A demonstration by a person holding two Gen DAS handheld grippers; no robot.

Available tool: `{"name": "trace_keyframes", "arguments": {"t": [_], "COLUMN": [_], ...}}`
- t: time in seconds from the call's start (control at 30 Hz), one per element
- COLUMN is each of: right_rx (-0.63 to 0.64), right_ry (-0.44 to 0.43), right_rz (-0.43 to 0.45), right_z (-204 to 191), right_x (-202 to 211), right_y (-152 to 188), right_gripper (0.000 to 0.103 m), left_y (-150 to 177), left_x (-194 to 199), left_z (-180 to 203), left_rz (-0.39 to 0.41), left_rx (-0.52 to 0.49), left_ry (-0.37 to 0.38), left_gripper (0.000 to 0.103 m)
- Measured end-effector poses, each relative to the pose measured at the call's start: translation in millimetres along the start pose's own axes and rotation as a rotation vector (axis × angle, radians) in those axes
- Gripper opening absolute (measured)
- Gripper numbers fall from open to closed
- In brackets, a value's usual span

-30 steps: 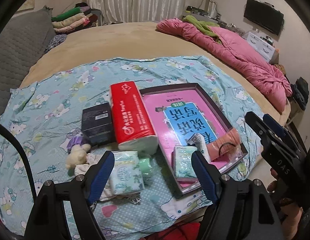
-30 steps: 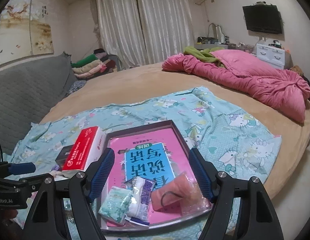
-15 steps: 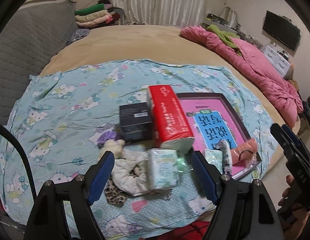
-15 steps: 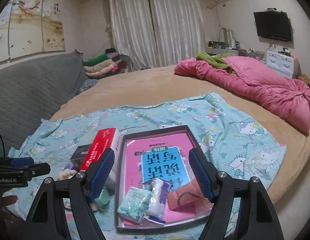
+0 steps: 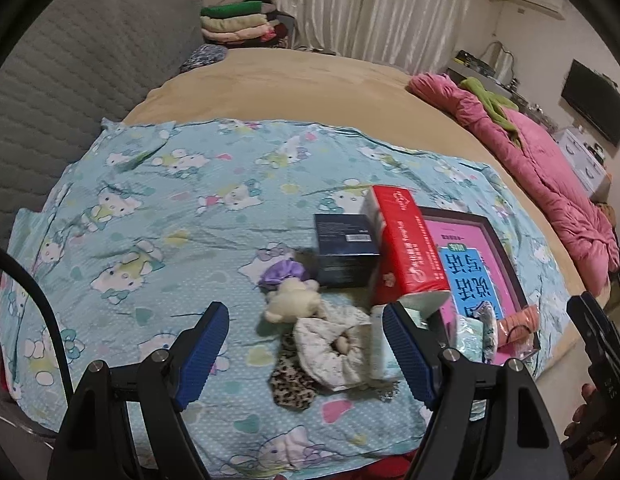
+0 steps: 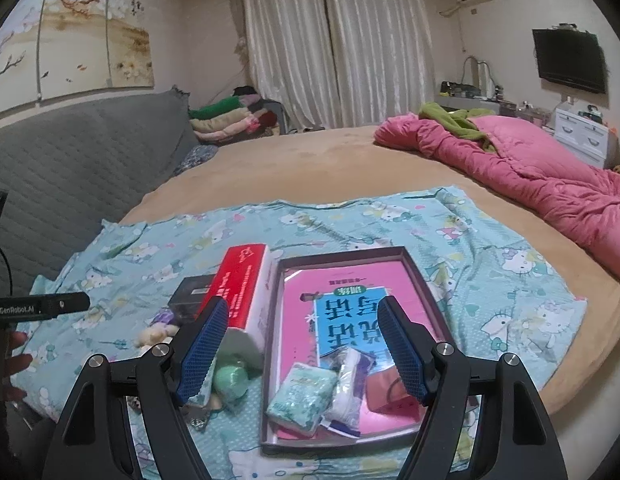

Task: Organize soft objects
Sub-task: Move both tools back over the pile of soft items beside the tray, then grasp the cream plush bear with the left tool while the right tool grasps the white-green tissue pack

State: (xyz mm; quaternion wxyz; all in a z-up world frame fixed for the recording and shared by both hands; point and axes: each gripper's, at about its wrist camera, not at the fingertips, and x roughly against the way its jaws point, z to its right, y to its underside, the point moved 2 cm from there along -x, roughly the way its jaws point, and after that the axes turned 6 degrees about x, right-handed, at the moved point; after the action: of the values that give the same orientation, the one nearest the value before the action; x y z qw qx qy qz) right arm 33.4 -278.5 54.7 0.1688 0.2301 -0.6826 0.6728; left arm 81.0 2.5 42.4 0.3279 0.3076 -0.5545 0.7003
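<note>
Only left wrist shows leopard scrunchie under released left tongs; right tongs released over tray.

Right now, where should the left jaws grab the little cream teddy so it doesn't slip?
Probably grip the cream teddy across its round body, coming down from above. It lies flat on the blue sheet, with the purple scrunchie behind it and the white scrunchie in front, so its two sides seem the freest for the open jaws.
</note>
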Motion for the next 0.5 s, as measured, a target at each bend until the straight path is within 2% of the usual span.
{"name": "trace_keyframes", "arguments": {"t": [0.3, 0.5], "right_rx": [0.051, 0.097], "right_ry": [-0.041, -0.061], "right_rz": [-0.029, -0.055], "right_z": [-26, -44], "right_x": [-3, -6], "right_y": [6, 13], "right_gripper": [0.078, 0.078], "left_y": [9, 20], "left_x": [-8, -23], "left_z": [-31, -45], "left_rz": [-0.026, -0.084], "left_rx": [0.040, 0.081], "left_ry": [-0.017, 0.018], "left_gripper": [0.079, 0.079]}}
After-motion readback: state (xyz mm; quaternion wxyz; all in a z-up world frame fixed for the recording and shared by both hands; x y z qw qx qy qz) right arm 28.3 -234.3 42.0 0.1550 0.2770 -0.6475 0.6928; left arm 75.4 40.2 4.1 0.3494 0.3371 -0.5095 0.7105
